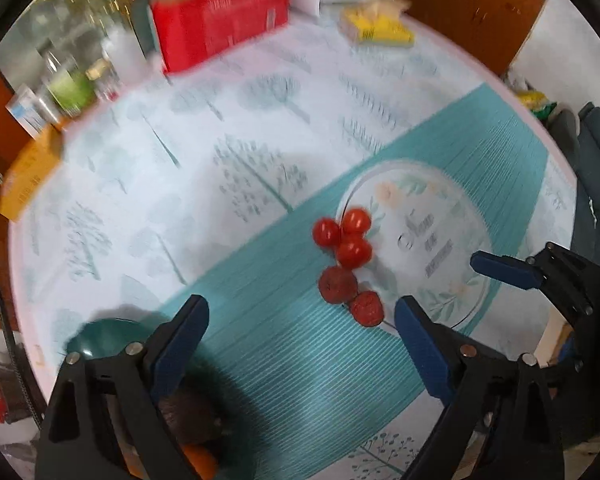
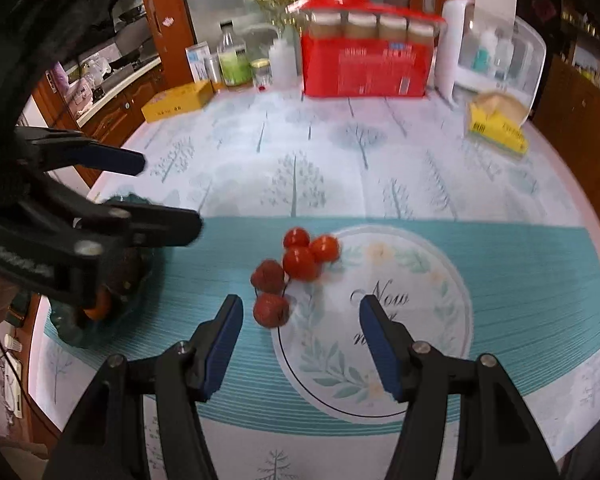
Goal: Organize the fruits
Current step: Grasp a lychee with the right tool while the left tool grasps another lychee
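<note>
Fruits sit in two places on the tablecloth (image 2: 380, 168): at its left edge a dark green bowl (image 2: 80, 332) holds what looks like an orange and a dark fruit, blurred. The left gripper (image 1: 300, 312) stands wide and empty above it. Mid-cloth, three cherry tomatoes (image 2: 306, 254) and two rough red fruits (image 2: 270, 292) cluster, bare cloth all round. The right gripper (image 2: 302, 312), half open, holds nothing.
</note>
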The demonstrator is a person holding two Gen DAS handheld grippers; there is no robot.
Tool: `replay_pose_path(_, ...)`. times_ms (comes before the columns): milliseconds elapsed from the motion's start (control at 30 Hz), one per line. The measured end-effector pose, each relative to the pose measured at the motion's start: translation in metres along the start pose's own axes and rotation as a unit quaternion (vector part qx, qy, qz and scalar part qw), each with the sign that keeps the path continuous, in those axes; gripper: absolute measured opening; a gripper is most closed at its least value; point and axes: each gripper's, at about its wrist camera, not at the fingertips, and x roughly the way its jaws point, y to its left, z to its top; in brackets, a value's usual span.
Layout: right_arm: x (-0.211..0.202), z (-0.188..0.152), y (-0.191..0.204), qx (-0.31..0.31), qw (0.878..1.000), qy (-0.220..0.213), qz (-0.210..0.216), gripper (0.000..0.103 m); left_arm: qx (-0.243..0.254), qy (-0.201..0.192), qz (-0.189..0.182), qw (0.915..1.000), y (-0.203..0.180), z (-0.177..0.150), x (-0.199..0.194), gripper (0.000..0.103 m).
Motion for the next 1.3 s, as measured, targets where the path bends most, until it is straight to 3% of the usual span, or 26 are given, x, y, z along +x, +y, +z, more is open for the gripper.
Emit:
replay_pose_path(133,0.026,-0.013,-0.006,0.018,0.999,0.028,0.019,0.061,-0.001,0.044,-0.016,0.9989,-0.002,0.002,0.041,0.075)
replay_pose_path(367,0.056,-0.018,-0.008,0.040,0.997,0.048,0.051,0.061,-0.016,0.072,-0.048,0.9961,-0.001,0.005,0.073,0.055)
replay_pose_path(600,0.075,-0.012,-0.003,0.038,0.996,0.044,0.065,0.060,-0.022,0.073,-0.075,0.9943,0.005,0.009,0.083,0.052)
replay_pose_path(800,0.084,-0.010,0.002,0.016,0.995,0.049,0.088,0.032,-0.022,0.075,-0.085,0.9933,0.004,0.014,0.089,0.052)
replay_pose_path(1000,0.076,-0.015,-0.013,0.009,0.997,0.051,0.066,0.031,-0.025,0.079,-0.098,0.9918,0.002,0.015,0.091,0.045)
replay_pose_path(1167,0.073,-0.014,-0.037,0.042,0.996,0.052,0.056,0.031,-0.030,0.082,-0.101,0.9910,-0.004,0.014,0.093,0.031)
replay_pose_path(1300,0.074,-0.013,-0.041,0.050,0.996,0.051,0.054,0.031,-0.044,0.081,-0.098,0.9909,-0.011,0.012,0.096,0.030)
